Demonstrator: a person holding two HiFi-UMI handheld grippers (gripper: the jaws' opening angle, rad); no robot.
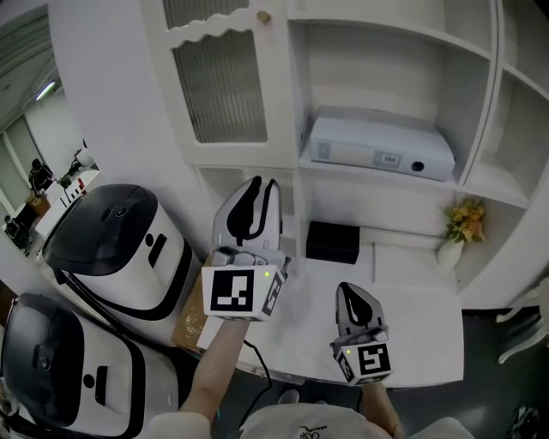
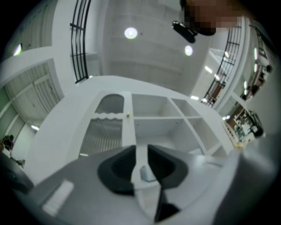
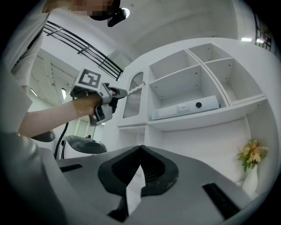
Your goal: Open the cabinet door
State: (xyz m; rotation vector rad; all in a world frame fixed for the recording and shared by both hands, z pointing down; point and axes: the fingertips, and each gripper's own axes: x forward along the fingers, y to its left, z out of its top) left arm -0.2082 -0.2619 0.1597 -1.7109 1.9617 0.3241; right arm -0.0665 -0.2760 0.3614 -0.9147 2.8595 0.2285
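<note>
The white cabinet door has a ribbed glass pane and a small brass knob at its right edge; it lies flush with the frame. My left gripper is raised in front of the cabinet, below the door and apart from the knob. Its jaws stand open with nothing between them, and the door and knob show beyond the left gripper. My right gripper hovers low over the white tabletop, shut and empty. The right gripper view shows the left gripper near the door.
A white flat device lies on the open shelf right of the door. Below it sit a black box and a vase of yellow flowers. Two black-and-white appliances and a cardboard box stand at the left.
</note>
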